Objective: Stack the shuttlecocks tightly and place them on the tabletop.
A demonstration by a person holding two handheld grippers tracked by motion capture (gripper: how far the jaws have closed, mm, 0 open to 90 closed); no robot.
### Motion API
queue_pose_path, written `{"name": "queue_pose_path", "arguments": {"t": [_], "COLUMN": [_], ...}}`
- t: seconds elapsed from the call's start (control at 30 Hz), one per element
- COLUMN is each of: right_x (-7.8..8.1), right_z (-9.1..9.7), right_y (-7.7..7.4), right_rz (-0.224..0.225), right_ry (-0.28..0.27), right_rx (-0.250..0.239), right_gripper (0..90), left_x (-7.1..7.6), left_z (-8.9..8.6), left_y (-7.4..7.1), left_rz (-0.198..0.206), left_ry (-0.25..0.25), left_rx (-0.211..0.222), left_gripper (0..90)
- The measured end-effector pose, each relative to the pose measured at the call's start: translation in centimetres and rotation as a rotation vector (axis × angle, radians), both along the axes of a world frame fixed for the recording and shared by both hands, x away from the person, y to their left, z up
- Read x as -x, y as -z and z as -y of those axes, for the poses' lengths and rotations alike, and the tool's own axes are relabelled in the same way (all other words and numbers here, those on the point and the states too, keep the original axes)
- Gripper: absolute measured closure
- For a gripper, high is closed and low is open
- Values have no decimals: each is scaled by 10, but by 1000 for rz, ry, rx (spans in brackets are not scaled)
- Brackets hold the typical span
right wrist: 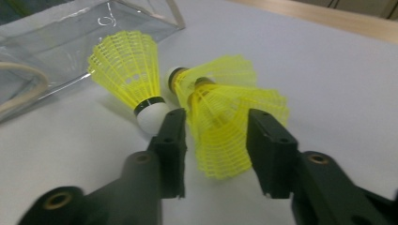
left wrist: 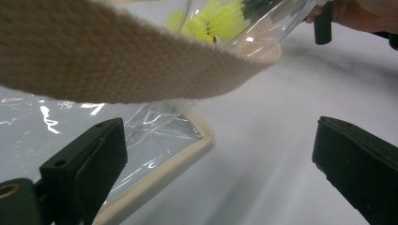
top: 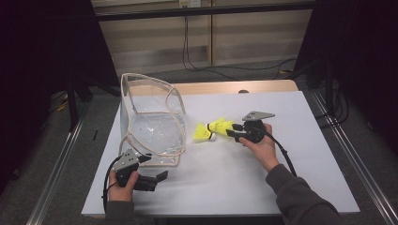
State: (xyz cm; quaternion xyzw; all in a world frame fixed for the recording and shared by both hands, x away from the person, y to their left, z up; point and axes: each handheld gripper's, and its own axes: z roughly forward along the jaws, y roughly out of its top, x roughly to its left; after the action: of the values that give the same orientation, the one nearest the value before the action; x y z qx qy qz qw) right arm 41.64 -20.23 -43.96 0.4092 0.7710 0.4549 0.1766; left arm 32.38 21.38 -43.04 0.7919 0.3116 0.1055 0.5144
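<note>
Black jaws of the right gripper (right wrist: 213,140) sit around a yellow shuttlecock (right wrist: 225,126) on the white table (top: 281,187), maybe pinching it, I cannot tell. Two more lie just beside it. Over by the clear bag (top: 150,126), the left gripper (top: 155,180) is wide apart, holding nothing. Next, I think, lift the shuttlecock into the bag

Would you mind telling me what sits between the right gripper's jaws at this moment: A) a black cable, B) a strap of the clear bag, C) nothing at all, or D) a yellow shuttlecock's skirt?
D: in the right gripper view, the right gripper's jaws stand either side of a yellow shuttlecock, its mesh skirt between them.
</note>
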Motion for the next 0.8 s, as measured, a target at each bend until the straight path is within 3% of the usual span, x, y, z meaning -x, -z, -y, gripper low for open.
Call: {"name": "queue_pose_path", "arguments": {"t": [0.17, 0.3, 0.8], "right_x": [4, 5, 3], "right_z": [4, 7, 13], "right_y": [-11, -16, -27], "right_rz": [9, 17, 16], "right_ry": [12, 18, 25], "right_rx": [-12, -21, -23], "right_gripper": [406, 357, 307], "left_x": [0, 0, -1], "left_z": [1, 2, 3], "left_y": [0, 0, 0], "left_rz": [1, 1, -1], "left_ry": [3, 3, 5], "left_rx": [0, -4, -5], "left_gripper": [36, 36, 36]}}
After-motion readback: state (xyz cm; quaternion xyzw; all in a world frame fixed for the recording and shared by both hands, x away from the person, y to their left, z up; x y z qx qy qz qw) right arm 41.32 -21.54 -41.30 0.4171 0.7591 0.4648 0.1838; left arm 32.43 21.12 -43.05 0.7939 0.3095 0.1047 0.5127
